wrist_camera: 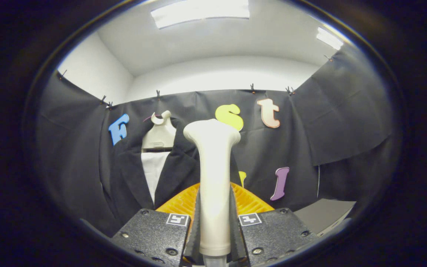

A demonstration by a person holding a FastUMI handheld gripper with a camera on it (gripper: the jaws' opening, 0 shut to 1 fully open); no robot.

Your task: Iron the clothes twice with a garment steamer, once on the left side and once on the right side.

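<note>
A dark jacket [132, 174] hangs on a pale hanger [159, 133] against the booth wall, beyond the fingers and off to their left, a white shirt front [153, 172] showing between its lapels. The cream garment steamer [213, 185] stands upright between the fingers, which pinch its handle from both sides. The gripper [214, 237] sits low, an orange ribbed piece [250, 202] just behind it.

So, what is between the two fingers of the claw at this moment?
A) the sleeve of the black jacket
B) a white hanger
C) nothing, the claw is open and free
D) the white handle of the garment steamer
D: the claw is shut on the garment steamer, with both fingers pressing its white handle, while the black jacket hangs beyond it on its hanger.
</note>
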